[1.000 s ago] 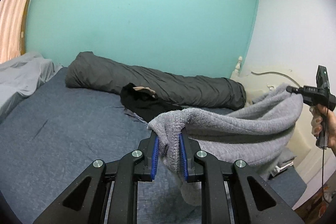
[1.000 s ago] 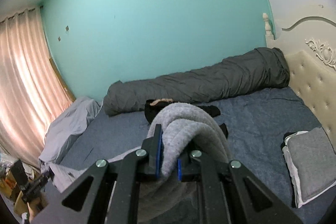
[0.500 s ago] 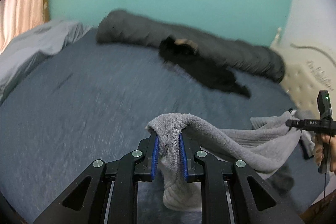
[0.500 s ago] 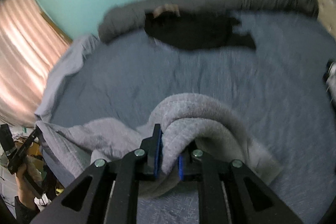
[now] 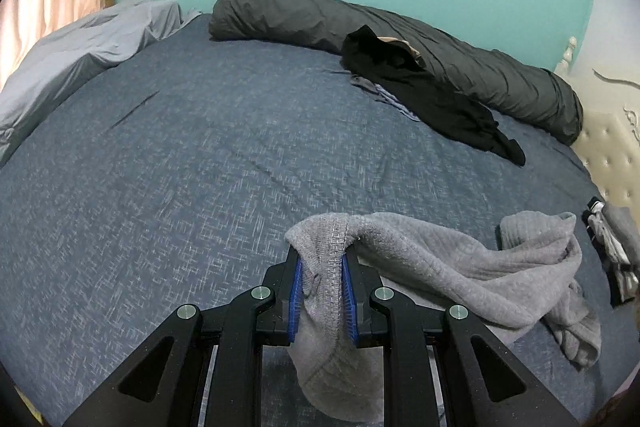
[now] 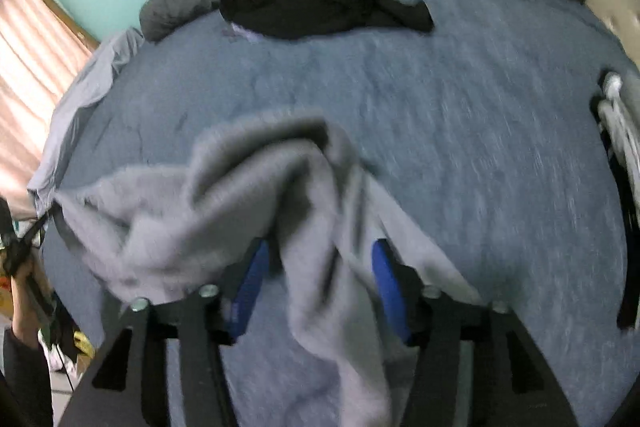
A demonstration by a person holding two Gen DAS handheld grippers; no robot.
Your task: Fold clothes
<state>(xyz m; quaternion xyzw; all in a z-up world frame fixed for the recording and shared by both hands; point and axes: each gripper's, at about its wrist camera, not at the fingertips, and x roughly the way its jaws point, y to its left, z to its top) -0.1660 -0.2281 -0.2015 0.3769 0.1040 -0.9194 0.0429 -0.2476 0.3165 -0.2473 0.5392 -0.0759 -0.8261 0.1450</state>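
A grey knitted garment (image 5: 460,267) lies partly on the blue bed sheet (image 5: 200,147), low over the near edge. My left gripper (image 5: 322,291) is shut on its ribbed hem, and a fold hangs down between the blue pads. In the right wrist view the same garment (image 6: 240,195) is blurred and slumps over and between the right gripper's fingers. The right gripper (image 6: 318,283) has its jaws opening; the blue pads (image 6: 248,287) stand apart from the cloth that hangs between them. The garment's far corner runs to the left edge of that view.
A black garment (image 5: 420,95) lies against a rolled dark grey duvet (image 5: 400,39) at the back. A light grey sheet (image 5: 80,51) is bunched at the left. A folded pile (image 5: 612,243) sits by the cream headboard (image 5: 612,155) on the right.
Both grippers have come down toward the bed, and the stretched garment has sunk onto the sheet. The right jaws, shut on the cloth before, have spread and released it.
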